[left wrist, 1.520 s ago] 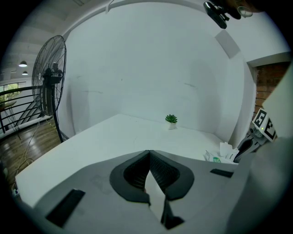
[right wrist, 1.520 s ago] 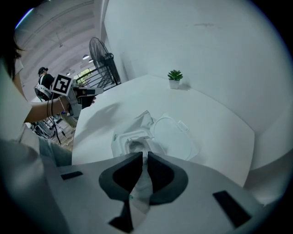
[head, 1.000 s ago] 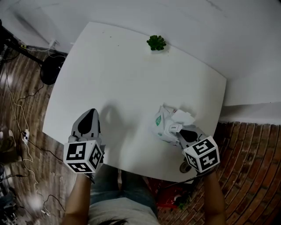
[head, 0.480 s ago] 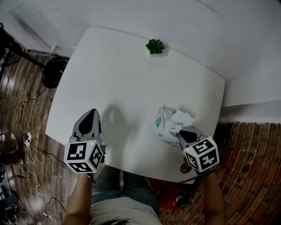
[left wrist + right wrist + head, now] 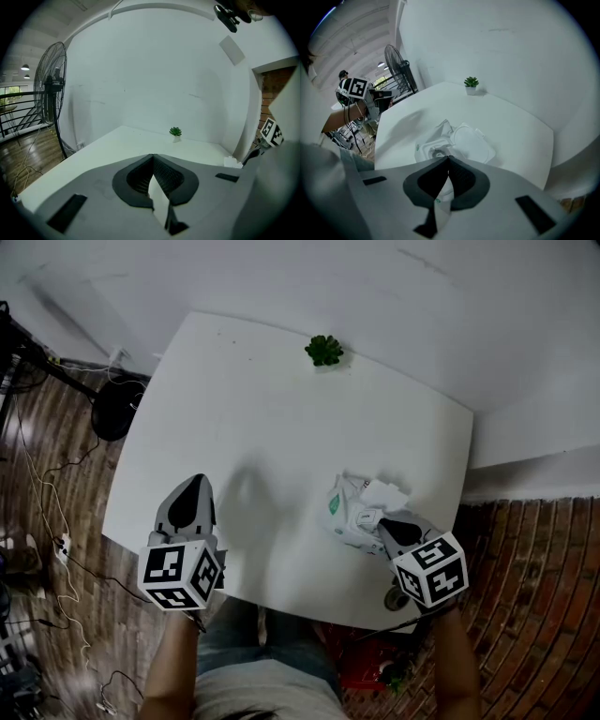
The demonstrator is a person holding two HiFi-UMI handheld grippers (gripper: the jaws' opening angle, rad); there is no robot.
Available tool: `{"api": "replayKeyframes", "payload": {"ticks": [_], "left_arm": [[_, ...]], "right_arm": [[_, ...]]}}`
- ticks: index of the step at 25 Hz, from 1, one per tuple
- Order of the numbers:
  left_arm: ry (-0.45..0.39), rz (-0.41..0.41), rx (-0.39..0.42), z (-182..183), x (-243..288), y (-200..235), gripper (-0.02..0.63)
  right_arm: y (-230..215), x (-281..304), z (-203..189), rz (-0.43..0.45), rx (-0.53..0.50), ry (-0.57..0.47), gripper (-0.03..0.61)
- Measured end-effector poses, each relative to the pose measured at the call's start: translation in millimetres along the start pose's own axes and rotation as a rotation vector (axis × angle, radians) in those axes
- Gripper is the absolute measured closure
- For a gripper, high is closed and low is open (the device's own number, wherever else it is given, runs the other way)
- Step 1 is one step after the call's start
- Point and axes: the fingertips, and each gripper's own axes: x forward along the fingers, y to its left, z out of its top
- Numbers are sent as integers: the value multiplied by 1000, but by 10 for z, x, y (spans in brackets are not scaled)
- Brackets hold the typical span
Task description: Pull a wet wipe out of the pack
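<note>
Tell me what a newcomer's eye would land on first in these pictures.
The crumpled wet wipe pack, lid flipped open, lies at the near right of the white table, with the right gripper shut at its opening. Next comes the small green plant, alone at the far edge. The left gripper, shut and empty, is over the near left.

Left gripper (image 5: 196,484), right gripper (image 5: 382,524): grey shells, black ribbed pads (image 5: 165,177), black-and-white marker cube (image 5: 178,573) each. Person: pale grey shirt (image 5: 234,692), blue jeans (image 5: 225,634).
</note>
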Motion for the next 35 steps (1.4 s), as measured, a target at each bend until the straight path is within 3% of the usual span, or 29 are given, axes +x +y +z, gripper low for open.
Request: {"api": "replayKeyframes", "payload": {"ticks": [35], "left_arm": [[-94,-24,35,481,-250,-59,614]], "right_arm": [[15,-496,287,-95,36,-115,575]]}}
